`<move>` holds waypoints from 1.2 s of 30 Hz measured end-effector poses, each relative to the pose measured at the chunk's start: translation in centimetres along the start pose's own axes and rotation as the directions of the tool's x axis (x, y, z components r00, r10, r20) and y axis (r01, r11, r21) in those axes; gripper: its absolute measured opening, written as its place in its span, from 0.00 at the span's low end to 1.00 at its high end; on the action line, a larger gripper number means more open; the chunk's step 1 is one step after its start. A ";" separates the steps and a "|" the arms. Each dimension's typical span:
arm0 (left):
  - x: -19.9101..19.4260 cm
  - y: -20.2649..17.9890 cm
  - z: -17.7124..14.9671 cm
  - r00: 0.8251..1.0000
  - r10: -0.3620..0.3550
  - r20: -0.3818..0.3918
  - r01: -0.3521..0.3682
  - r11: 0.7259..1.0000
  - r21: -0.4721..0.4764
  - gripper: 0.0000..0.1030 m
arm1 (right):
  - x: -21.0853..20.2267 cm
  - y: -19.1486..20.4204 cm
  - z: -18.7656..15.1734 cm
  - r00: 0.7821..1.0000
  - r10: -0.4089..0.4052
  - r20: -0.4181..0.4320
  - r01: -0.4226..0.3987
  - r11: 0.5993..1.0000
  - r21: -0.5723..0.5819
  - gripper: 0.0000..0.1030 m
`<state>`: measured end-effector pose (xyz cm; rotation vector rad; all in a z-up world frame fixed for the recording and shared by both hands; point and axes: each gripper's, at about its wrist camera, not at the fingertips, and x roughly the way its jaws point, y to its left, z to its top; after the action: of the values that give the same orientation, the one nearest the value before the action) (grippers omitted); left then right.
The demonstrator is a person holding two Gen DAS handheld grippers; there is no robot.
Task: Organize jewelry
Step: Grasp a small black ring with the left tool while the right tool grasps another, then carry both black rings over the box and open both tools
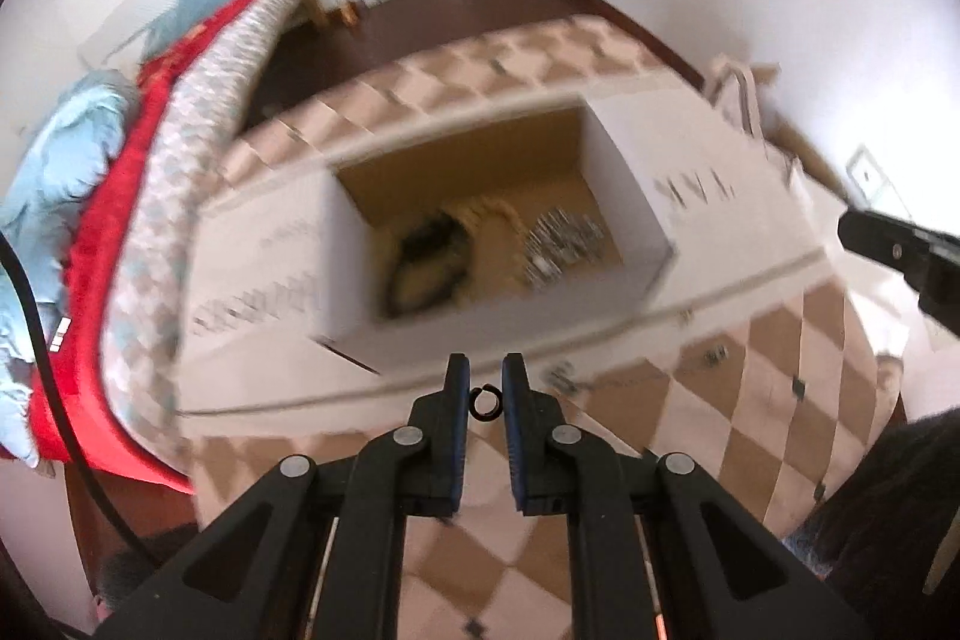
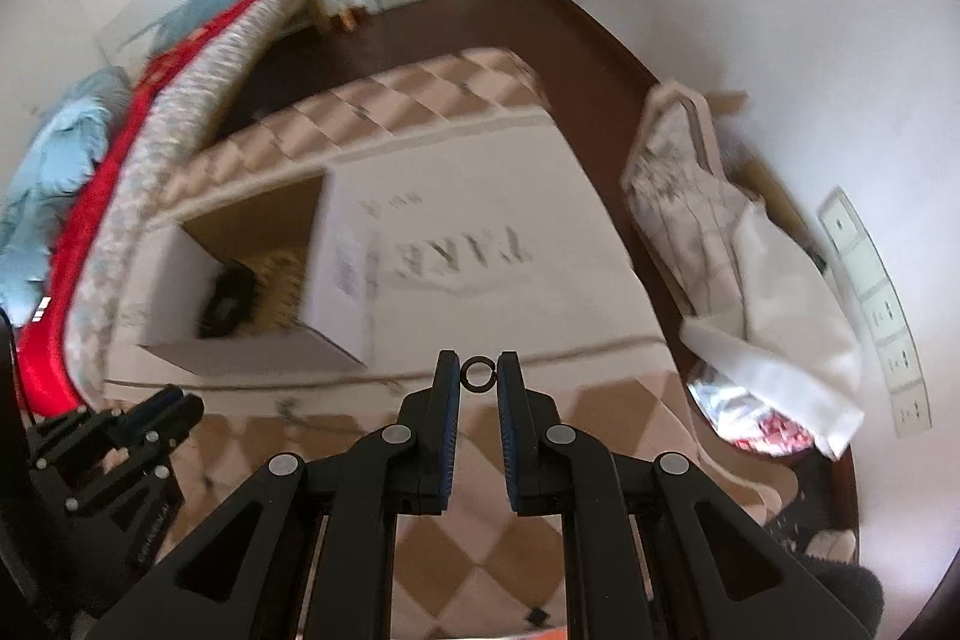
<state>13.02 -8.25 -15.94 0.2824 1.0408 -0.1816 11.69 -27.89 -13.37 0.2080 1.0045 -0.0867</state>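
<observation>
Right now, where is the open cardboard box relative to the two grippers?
The open cardboard box sits on the checkered mattress, directly ahead of the left gripper. In the right wrist view it lies ahead and left of the right gripper.

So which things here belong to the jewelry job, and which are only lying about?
Job:
- left gripper with ring
- right gripper with ring
- white box, blurred jewelry inside

Lying about:
- red blanket
- blue cloth
- white cloth

Each tool [image 1: 486,376] black – blue-lined fingers [image 2: 449,436], silver rivets
</observation>
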 end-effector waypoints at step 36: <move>5.9 10.4 10.1 0.967 -0.211 -0.140 0.161 0.939 -0.303 0.09 | 9.4 7.6 8.9 0.920 0.324 -0.221 -0.304 0.945 0.118 0.13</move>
<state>27.17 -1.64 -14.77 -0.0697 1.2494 -0.1758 25.40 -22.18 -15.68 0.4614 1.1955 0.1958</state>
